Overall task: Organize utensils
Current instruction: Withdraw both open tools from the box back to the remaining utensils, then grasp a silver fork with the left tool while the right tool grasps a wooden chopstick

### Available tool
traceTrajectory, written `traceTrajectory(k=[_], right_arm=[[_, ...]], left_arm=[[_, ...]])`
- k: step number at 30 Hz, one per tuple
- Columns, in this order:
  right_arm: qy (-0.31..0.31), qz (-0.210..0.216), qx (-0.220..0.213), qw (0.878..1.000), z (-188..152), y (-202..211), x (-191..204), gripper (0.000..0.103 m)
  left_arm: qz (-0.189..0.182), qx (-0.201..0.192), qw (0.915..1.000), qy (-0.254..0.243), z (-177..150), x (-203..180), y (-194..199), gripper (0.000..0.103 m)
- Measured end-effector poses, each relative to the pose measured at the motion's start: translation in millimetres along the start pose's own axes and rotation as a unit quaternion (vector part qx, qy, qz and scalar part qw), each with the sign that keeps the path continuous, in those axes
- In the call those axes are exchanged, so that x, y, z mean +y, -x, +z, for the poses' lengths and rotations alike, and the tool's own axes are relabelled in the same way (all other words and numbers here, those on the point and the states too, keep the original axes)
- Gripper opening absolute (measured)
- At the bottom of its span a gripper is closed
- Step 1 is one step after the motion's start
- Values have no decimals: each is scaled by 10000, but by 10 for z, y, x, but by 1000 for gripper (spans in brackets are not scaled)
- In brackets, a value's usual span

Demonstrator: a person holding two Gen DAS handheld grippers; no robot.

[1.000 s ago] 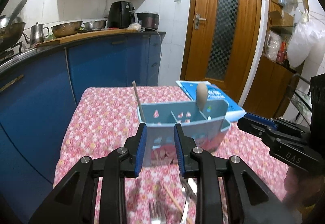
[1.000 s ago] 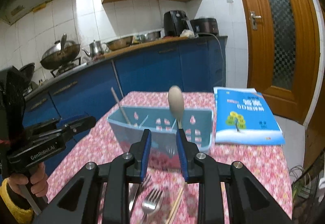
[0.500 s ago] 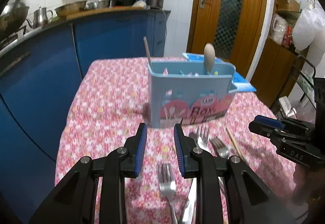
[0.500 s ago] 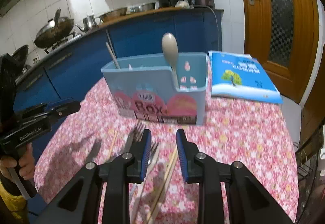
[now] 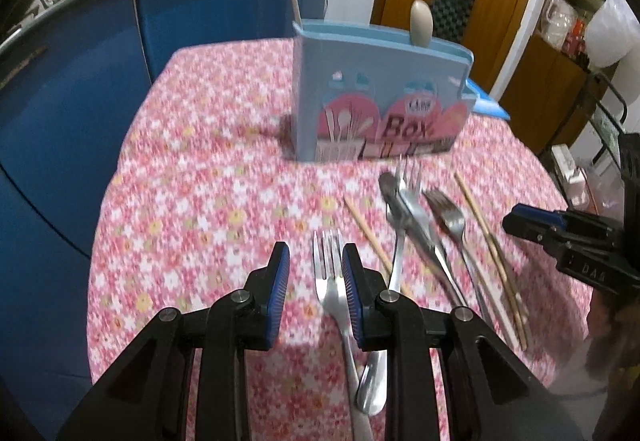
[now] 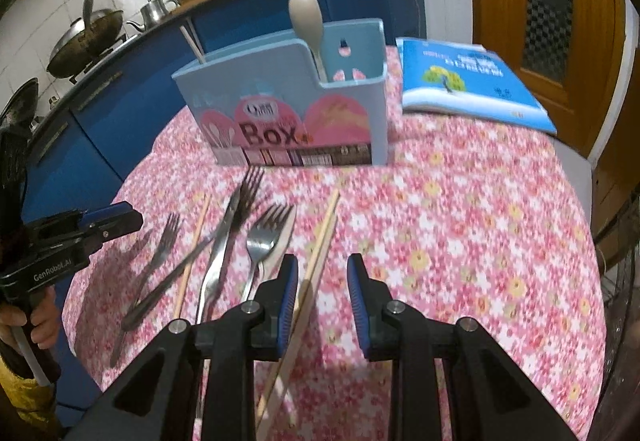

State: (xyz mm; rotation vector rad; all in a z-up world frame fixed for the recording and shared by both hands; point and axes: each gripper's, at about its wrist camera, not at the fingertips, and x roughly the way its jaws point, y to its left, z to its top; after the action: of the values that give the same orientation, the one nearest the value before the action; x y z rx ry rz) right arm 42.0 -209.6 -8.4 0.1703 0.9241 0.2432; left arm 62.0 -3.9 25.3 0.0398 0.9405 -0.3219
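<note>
Left gripper (image 5: 312,267): jaws parted a little, gripping nothing. A steel fork (image 5: 332,281) lies on the cloth in the gap between its blue pads, tines pointing toward the box; the pads do not press on it.

Right gripper (image 6: 322,279): jaws likewise parted a little, gripping nothing. A pair of wooden chopsticks (image 6: 320,245) lies just inside its left pad, running under the gripper body; contact cannot be confirmed.

Loose utensils lie in a cluster on the table (image 6: 460,225), between the near edge and the box. In the right wrist view: three forks, a single chopstick (image 6: 194,253) and a dark-handled piece whose type cannot be told. Several overlap. All metal pieces are plain polished steel.

The box (image 6: 296,113) stands upright toward the far edge: light blue plastic, pink front label reading "Box". A beige spoon (image 6: 306,21) stands upright in its right-hand compartment, and one chopstick (image 6: 192,45) leans out at its left end.

A blue booklet (image 6: 468,85) lies flat at the far right corner, apart from the box.
</note>
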Motion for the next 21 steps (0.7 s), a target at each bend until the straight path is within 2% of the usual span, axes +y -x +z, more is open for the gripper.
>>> traceTrajectory(k=[13,17,21], right_arm=[[13,10,417,9991,-61,-70,-3,28],[56,-6,477,9988,-60,-70,10,28],[103,-14,562,9984,-37,-85,23,28]], left_arm=[[-347,856,9955,233,-139,-2,-229,27],[-330,911,9951,215,-146,-18,-239,27],[-199,996,9948,-53,-127,-89,-278,27]])
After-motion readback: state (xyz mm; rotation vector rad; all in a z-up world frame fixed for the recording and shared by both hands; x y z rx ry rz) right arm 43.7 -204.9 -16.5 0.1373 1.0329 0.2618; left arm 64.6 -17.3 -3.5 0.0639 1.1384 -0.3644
